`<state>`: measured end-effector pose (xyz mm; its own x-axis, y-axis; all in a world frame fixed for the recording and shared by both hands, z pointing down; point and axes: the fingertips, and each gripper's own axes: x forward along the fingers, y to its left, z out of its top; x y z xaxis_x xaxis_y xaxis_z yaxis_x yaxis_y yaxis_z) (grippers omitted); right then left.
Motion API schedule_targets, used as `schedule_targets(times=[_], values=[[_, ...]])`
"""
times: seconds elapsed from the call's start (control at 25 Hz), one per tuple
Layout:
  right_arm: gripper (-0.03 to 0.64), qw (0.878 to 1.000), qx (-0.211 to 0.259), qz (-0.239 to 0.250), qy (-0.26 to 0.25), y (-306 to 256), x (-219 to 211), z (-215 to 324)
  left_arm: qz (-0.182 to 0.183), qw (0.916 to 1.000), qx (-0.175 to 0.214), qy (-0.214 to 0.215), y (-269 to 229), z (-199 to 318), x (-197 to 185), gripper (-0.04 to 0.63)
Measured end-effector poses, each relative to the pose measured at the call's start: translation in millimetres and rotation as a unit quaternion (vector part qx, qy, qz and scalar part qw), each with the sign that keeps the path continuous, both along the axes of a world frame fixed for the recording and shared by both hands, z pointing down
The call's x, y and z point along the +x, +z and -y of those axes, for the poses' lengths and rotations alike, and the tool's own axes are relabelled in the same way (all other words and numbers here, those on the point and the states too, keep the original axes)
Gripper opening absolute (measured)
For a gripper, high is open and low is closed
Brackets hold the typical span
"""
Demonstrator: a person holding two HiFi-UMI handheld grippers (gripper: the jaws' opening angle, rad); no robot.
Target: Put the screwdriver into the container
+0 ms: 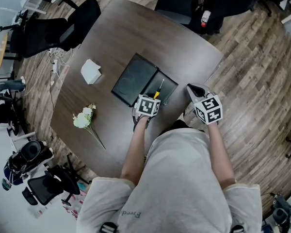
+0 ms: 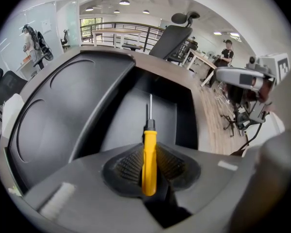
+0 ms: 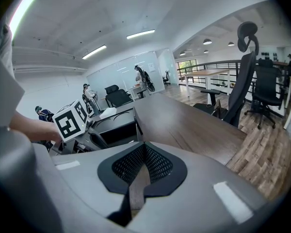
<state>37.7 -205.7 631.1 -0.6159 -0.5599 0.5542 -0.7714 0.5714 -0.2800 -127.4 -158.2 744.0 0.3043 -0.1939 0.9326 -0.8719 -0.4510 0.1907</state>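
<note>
— While the table (image 1: 111,38) is seen whole only from the head view, which step is judged in hand?
— Delivery. Over the open container (image 1: 135,77), at its tray half, the left tongs (image 2: 149,152) are held, pinched on the yellow handle of the screwdriver (image 2: 149,165). Lowering, then release, is called for.
— And the right tongs (image 3: 144,154)?
— Pressed together on nothing; that is shown only in the right gripper view, the pinch only in the left gripper view.

Left claw (image 1: 152,101) holds yellow screwdriver (image 1: 158,90) over open black container (image 1: 136,76) (right half); right claw (image 1: 194,92) above counter (image 1: 111,38) edge.
</note>
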Motion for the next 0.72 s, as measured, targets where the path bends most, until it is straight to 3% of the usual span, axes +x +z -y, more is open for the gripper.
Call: schedule_targets(times=[0.72], values=[[0.0, 1.0, 0.004, -0.001, 0.006, -1.6, 1.3, -3.4, -0.007, 1.0, -0.006, 0.003, 2.5, -1.2, 0.2, 0.14]])
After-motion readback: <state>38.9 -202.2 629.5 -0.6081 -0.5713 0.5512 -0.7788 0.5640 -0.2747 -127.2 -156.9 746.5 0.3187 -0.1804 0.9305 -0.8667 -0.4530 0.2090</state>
